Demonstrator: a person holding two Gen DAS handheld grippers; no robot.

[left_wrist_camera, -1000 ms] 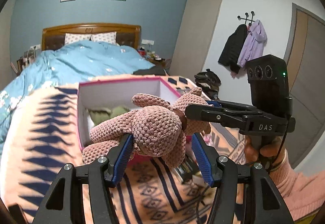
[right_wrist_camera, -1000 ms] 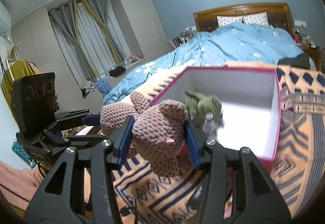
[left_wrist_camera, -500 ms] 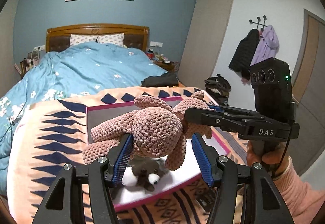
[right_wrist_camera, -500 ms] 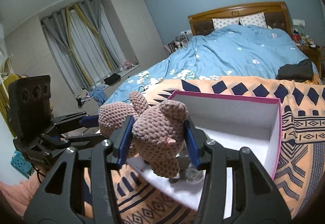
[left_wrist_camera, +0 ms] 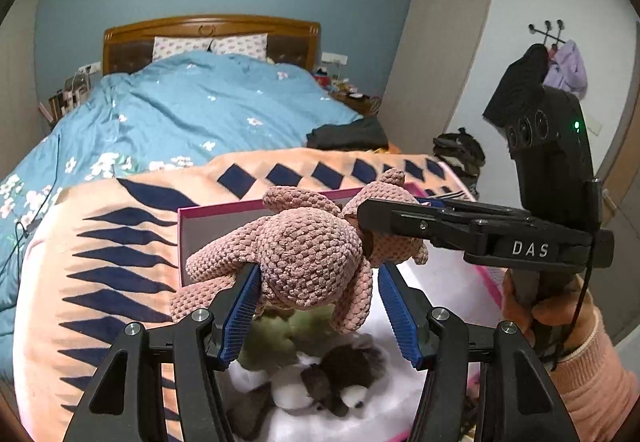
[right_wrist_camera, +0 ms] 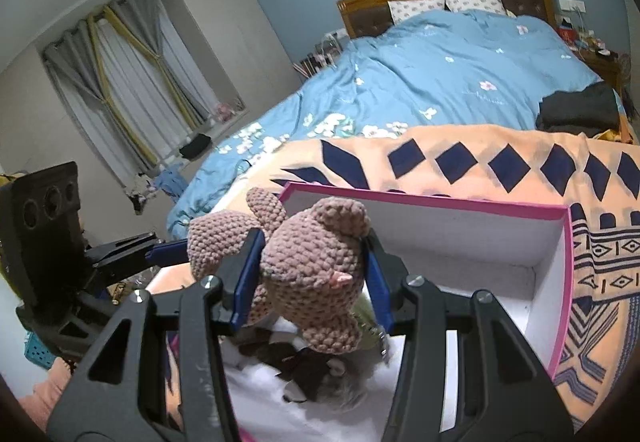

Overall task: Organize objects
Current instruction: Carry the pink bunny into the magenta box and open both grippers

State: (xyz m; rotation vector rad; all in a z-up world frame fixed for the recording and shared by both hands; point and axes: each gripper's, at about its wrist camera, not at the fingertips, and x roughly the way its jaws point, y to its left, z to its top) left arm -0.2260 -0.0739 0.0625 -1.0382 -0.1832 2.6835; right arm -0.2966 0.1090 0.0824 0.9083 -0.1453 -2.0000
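A pink crocheted plush toy (left_wrist_camera: 308, 254) hangs above an open pink-rimmed white box (left_wrist_camera: 224, 206). My right gripper (right_wrist_camera: 310, 282) is shut on the toy's head (right_wrist_camera: 312, 274). My left gripper (left_wrist_camera: 316, 302) has its jaws spread around the toy's body; the left pad touches it and the right pad stands apart. In the box lie a green plush (left_wrist_camera: 276, 338) and a dark brown and white plush (left_wrist_camera: 340, 374). The box also shows in the right wrist view (right_wrist_camera: 560, 282).
The box sits on an orange and navy patterned blanket (left_wrist_camera: 100, 242) at the foot of a bed with a blue duvet (left_wrist_camera: 200, 105). Dark folded clothes (left_wrist_camera: 348, 133) lie on the bed's right side. Coats (left_wrist_camera: 532, 81) hang on the right wall.
Both grippers have carried the pink toy forward and over the box. The box interior and the plush toys in it now lie directly below the held toy.
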